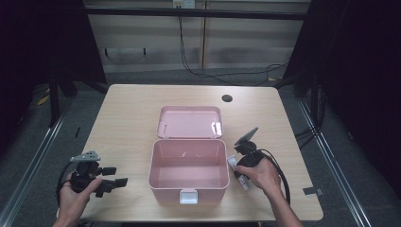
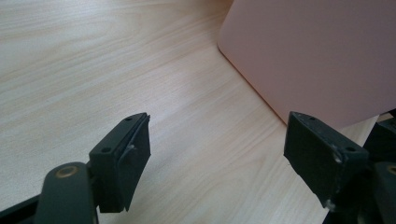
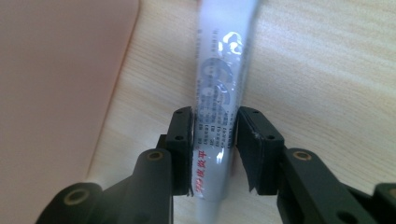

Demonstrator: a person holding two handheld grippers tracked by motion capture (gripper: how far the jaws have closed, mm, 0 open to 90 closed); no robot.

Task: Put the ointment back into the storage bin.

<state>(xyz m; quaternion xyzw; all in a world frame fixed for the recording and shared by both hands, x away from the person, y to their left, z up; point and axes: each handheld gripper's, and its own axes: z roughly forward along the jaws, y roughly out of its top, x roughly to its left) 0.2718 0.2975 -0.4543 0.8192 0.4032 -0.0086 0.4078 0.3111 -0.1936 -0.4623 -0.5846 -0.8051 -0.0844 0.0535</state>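
High view showed a wooden table (image 1: 127, 109) with a pink box (image 1: 188, 176) standing near its front edge, lid (image 1: 190, 122) folded back flat behind it and the inside bare. The right gripper (image 1: 235, 166) was at the right wall of the box, held in the person's right hand (image 1: 262, 176). In this view the hand covered most of the gripper, and the white tube (image 1: 233, 163) could be seen just as a small pale piece beside the box.

Right gripper view was clearer: the tube (image 3: 223, 93) lay on the table just beside the box wall (image 3: 56, 93), and the two jaws stood close on both sides of its lower part, pressing it. The far end of the tube was cut off at the top edge, and its print was too small to read.

The left gripper (image 1: 112, 179) rested near the front left corner, well apart from the box. Its jaws were wide open with nothing between them, above bare wood.
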